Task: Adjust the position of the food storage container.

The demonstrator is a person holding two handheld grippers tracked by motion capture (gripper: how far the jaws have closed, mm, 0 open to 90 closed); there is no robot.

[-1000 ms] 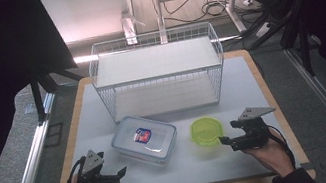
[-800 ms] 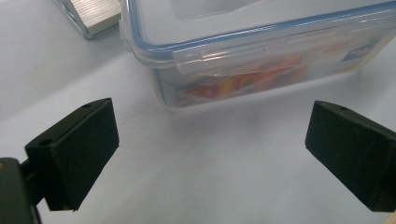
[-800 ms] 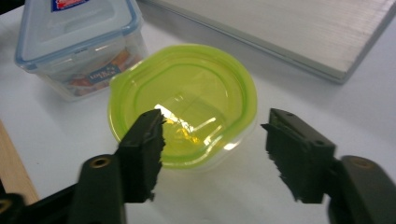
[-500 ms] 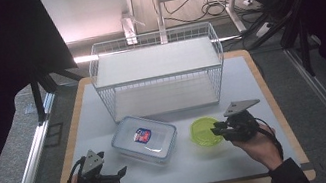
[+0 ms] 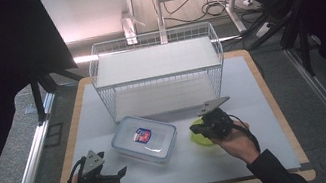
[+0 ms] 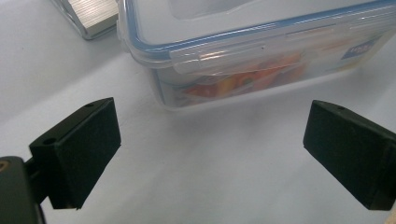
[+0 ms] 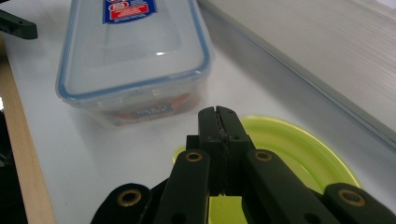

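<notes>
A clear lidded container (image 5: 145, 138) with a blue seal and a red-blue sticker lies front centre on the white mat. To its right lies a lime-green plate (image 5: 201, 139). My right gripper (image 5: 198, 130) hangs over the plate's left part, pointing left. In the right gripper view its jaws (image 7: 218, 114) are pressed together above the plate (image 7: 299, 149) with nothing between them, and the container (image 7: 133, 51) lies just beyond. My left gripper (image 5: 121, 175) rests at the front left, open. Its jaws (image 6: 212, 121) stand wide apart, facing the container's side (image 6: 261, 51) a short way off.
A white wire basket (image 5: 156, 62) with a flat top shelf stands behind the container and plate; its base edge (image 7: 317, 42) runs close past the plate. The mat (image 5: 262, 89) lies on a wood-edged board (image 7: 21, 154). Dark stands and cables surround the table.
My right gripper has moved left and forward from the mat's right side to above the green plate. The left gripper and the container have stayed put.
</notes>
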